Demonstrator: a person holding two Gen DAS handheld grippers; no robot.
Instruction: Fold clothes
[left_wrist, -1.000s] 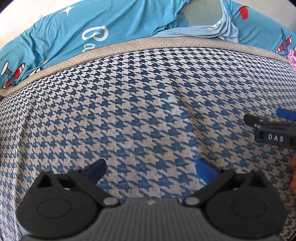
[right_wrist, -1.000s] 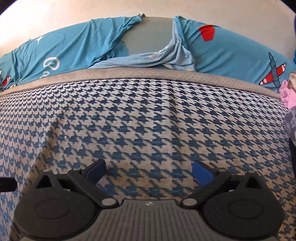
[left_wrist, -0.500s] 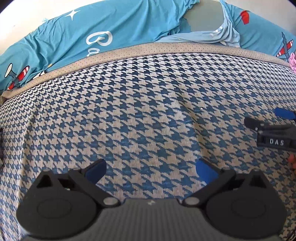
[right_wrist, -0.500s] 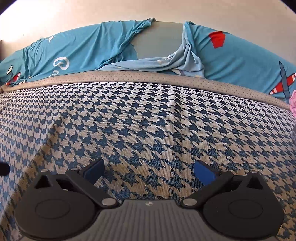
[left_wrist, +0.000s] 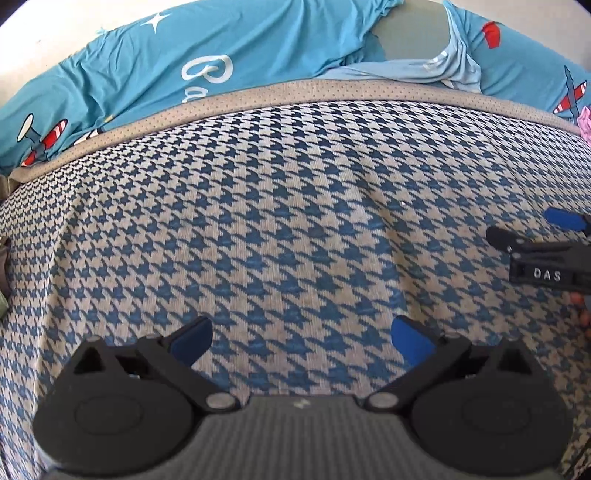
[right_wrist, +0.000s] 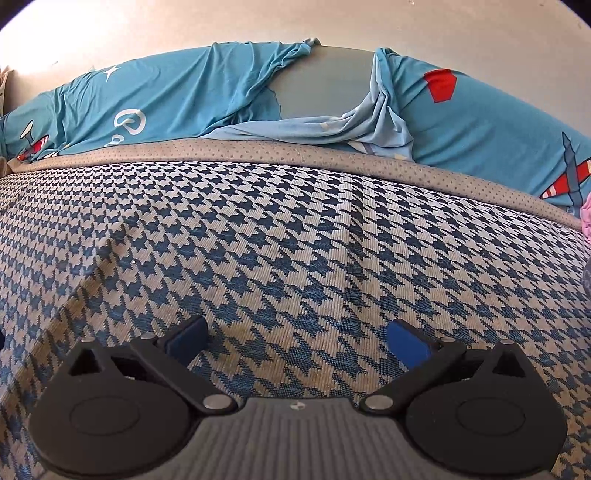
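While both grippers hover low over the houndstooth garment (left_wrist: 280, 229), neither grips anything: the left gripper (left_wrist: 301, 338) stands wide, blue pads apart over bare weave, and the right gripper (right_wrist: 297, 339) is spread just as wide beside it. From the left camera you can see the right tool's black body at the edge, a fingertip (left_wrist: 583, 317) of the person showing behind it. That garment is the piece to fold, I'd say, lying spread nearly flat across the bed right under the tools.

To do this well, I reckon each gripper should drop onto an edge or corner, not the middle, pinch a single layer, then lift and carry together so the fold lands straight. A soft ridge (right_wrist: 354, 218) runs through the cloth ahead of the right tool; smooth it first or it gets folded in.

Farther off, the grey dotted hem (right_wrist: 295, 151) marks the far edge. Past it, a blue aeroplane-print sheet (right_wrist: 177, 96) lies rumpled with a pale blue cloth (right_wrist: 332, 129) bunched on it, and something pink (left_wrist: 584, 125) is at the right. Nothing blocks the near side.
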